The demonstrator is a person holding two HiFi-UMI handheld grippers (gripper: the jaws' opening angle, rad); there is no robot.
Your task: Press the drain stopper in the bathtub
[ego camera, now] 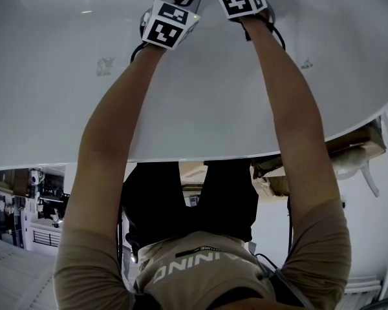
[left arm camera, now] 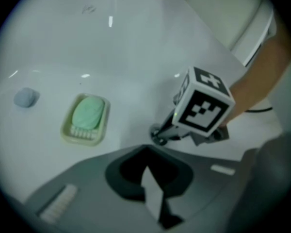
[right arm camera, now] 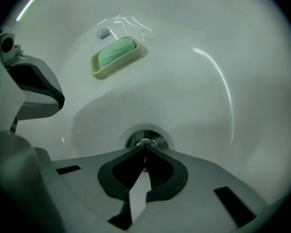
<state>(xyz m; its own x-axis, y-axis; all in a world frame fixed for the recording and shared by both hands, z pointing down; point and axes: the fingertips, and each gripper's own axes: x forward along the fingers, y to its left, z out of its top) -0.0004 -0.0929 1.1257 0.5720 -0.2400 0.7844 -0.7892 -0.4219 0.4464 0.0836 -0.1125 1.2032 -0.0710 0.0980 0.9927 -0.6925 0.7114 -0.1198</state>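
The right gripper [right arm camera: 144, 149], jaws clenched, tips at the drain stopper [right arm camera: 146, 140] on the bathtub [right arm camera: 199, 91] floor — the left gripper [left arm camera: 146, 152] likewise clenched, empty.

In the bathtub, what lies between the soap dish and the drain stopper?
Nothing: in the right gripper view, only bare white tub surface runs from the soap dish to the drain stopper.

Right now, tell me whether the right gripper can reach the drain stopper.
Probably yes: the right gripper, jaws together, points straight at the drain stopper with nothing between; the soap dish lies well aside.
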